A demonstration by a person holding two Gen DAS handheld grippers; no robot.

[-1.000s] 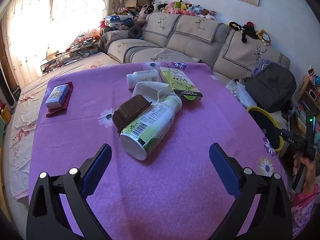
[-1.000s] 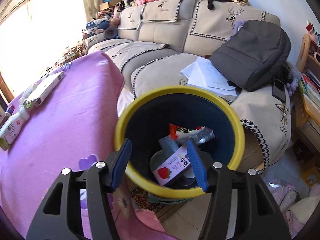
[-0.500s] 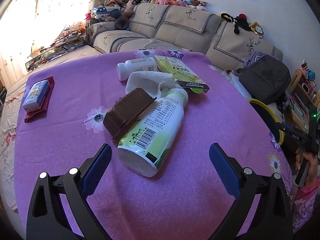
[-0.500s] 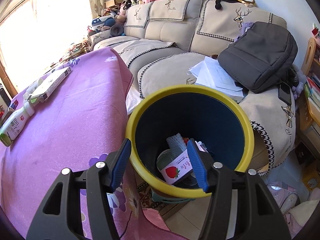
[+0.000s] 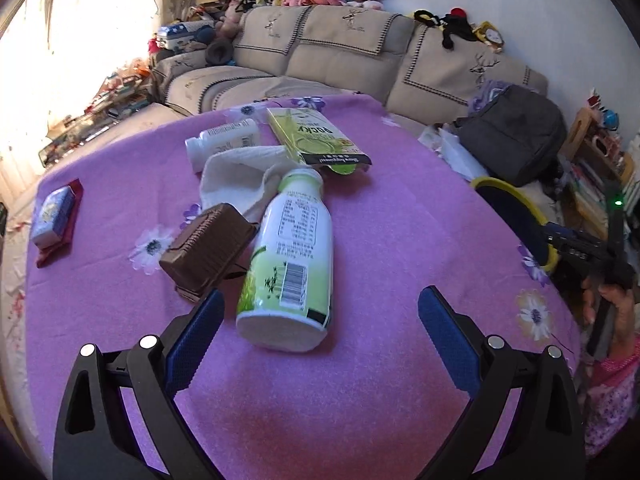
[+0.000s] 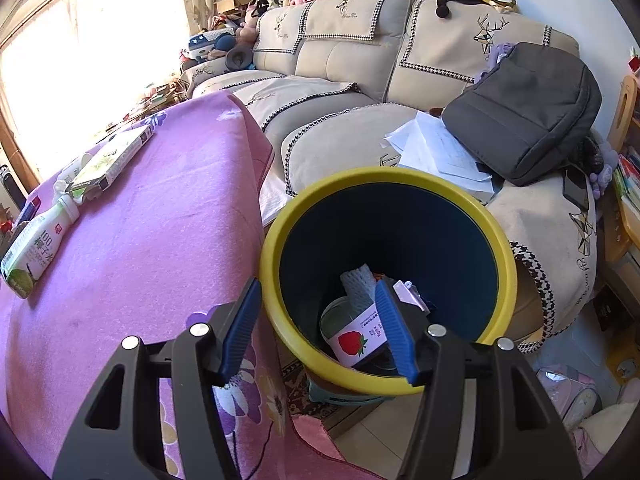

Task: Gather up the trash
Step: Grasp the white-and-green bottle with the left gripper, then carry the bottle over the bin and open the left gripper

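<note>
Left gripper: jaws wide apart, holding nothing, low over purple worktop, facing base of green-and-white bottle lying on its side. Brown tray touching bottle's left flank; white cloth, green box, small white bottle behind it. Right gripper: jaws apart, empty, over yellow-rimmed bin beside worktop. Strawberry carton in bin.

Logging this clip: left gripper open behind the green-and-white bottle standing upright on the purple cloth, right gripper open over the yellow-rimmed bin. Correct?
Not quite. The bottle lies on its side, base toward the open left gripper, as the left wrist view shows. The right gripper is open over the bin.
</note>
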